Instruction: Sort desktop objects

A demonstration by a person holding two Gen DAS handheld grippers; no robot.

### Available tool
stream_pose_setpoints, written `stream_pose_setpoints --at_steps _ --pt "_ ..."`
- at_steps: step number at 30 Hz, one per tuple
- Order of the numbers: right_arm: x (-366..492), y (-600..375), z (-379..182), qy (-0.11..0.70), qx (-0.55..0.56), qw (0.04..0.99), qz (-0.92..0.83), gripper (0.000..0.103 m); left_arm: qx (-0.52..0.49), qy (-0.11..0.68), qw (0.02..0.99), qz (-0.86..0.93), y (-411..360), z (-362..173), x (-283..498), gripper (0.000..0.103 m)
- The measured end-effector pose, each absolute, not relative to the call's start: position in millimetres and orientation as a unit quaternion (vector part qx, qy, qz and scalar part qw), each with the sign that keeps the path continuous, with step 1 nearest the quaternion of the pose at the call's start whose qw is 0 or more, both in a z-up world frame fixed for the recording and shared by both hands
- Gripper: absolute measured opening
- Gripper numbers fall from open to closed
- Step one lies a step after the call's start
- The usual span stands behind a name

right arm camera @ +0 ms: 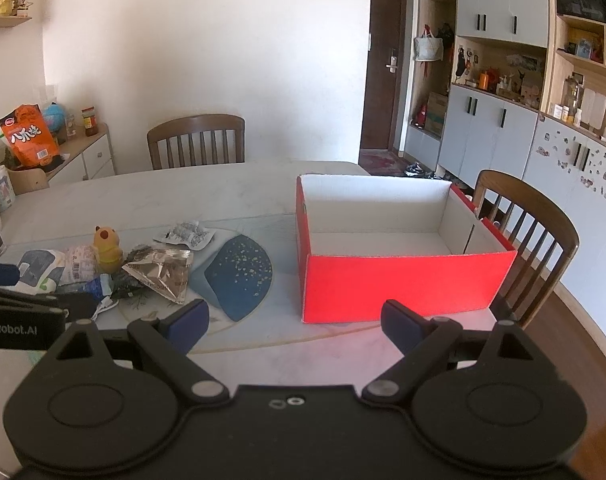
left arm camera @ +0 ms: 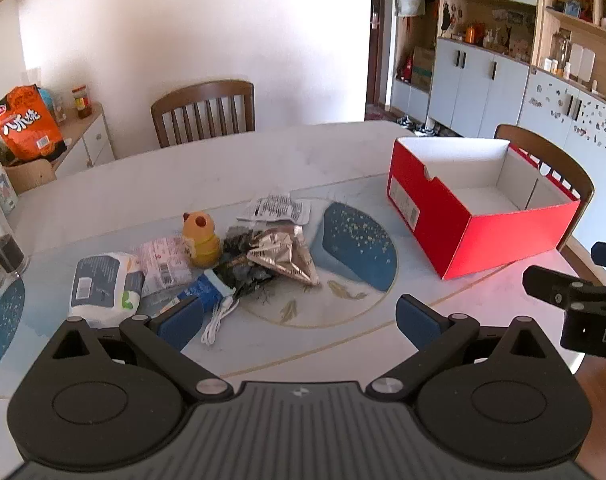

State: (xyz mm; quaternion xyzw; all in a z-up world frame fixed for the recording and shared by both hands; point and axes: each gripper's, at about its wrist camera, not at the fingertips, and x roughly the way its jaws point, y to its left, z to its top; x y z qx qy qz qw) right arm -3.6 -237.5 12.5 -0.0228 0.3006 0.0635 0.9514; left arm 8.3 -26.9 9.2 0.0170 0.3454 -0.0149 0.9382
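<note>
- The left gripper point(left arm camera: 299, 320) is hovering over the pale marble-look table point(left arm camera: 143, 184) with its blue-padded jaws spread wide, gripping nothing.
- The right gripper point(right arm camera: 295, 322) is also standing spread and empty, facing the open red cardboard box point(right arm camera: 399, 280).
- A yellow cat-shaped figurine point(left arm camera: 201, 240), crumpled silver foil packet point(left arm camera: 285, 254), white wipes pack point(left arm camera: 103, 284) and white cable point(left arm camera: 219, 320) are lying clustered left of the box.
</note>
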Motion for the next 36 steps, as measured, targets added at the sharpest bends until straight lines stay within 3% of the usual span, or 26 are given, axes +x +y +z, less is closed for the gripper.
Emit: stream_pose_setpoints --at_steps 20,36 --pt "11.9 -221.6 18.6 0.278 -0.017 0.949 0.144 0.094 0.026 0.28 0.96 -0.006 -6.5 13.7 14.5 0.103" --pt "50.6 -157.7 10.1 0.29 -0.03 0.94 0.177 0.093 -0.013 0.288 0.957 0.03 75.2 -0.7 51.6 0.103"
